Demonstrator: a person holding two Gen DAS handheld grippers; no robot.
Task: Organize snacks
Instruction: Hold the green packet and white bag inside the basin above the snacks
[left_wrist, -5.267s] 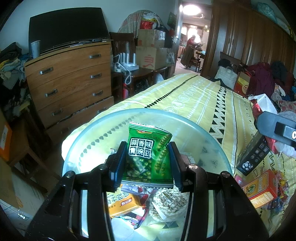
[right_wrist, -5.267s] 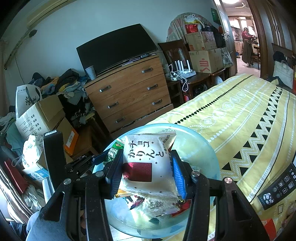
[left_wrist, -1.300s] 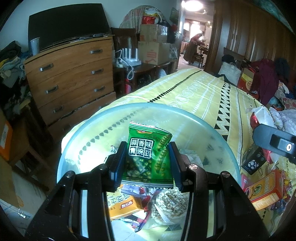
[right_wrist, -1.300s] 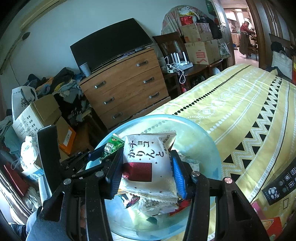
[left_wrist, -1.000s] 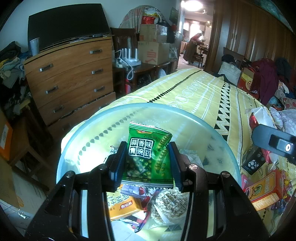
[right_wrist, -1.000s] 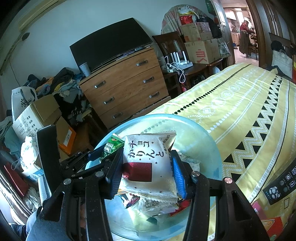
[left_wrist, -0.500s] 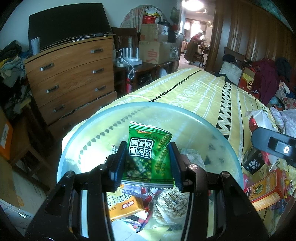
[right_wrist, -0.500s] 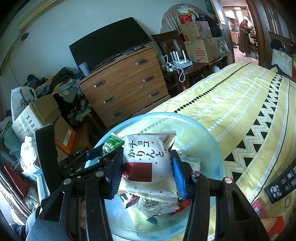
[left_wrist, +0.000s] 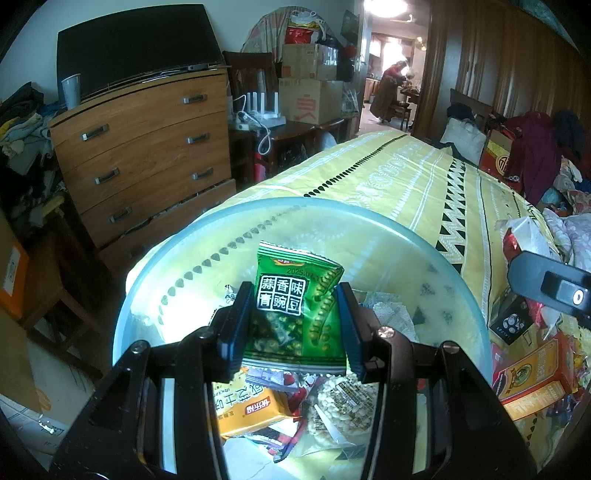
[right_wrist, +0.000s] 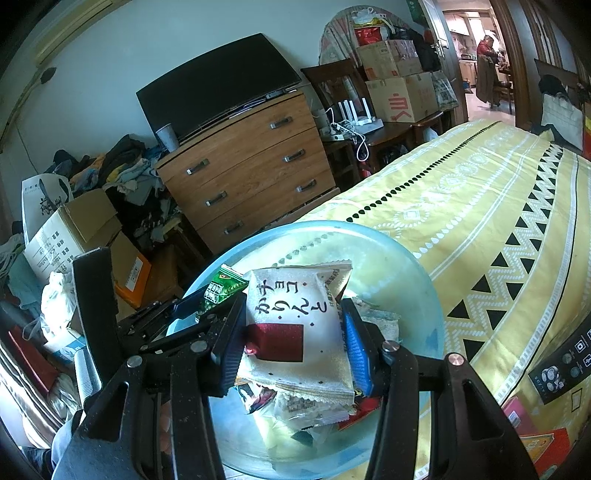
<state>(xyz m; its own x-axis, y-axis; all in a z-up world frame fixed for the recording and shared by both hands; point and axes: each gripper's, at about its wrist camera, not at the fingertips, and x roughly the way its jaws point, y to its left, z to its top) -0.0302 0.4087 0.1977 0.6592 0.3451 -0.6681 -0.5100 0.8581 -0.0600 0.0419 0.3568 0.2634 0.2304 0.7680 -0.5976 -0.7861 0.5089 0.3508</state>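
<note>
On my left wrist view, the left tongs (left_wrist: 293, 325) pinch a green pea snack packet (left_wrist: 295, 306) upright at the centre of the frame, both pads pressed against its sides. It hangs over a pale blue translucent bowl (left_wrist: 155, 258) that fills the lower middle of the picture. Inside the bowl, below the packet, I see an orange packet (left_wrist: 251, 406) at lower left and a clear bag of round crackers (left_wrist: 343, 406) just right of it. The bowl sits on a bed with a yellow patterned cover (left_wrist: 424, 177) running to the upper right. At the lower right of the frame lies an orange box (left_wrist: 535, 380), with a black box (left_wrist: 511, 321) above it.

On my right wrist view, the right tongs (right_wrist: 293, 332) grip a white packet with a dark red square (right_wrist: 295, 325) at the centre, the blue pads squeezing its two edges. It also sits above the bowl (right_wrist: 424, 295), over a loose heap of wrappers (right_wrist: 295, 402). The left tongs (right_wrist: 207, 310) show at centre left, with the green packet (right_wrist: 221, 286) poking up between them, just beside the white one. A wooden chest of drawers (right_wrist: 251, 173) stands in the upper middle, a dark television (right_wrist: 218, 88) on top, and cardboard boxes (right_wrist: 70, 229) at the left edge.
</note>
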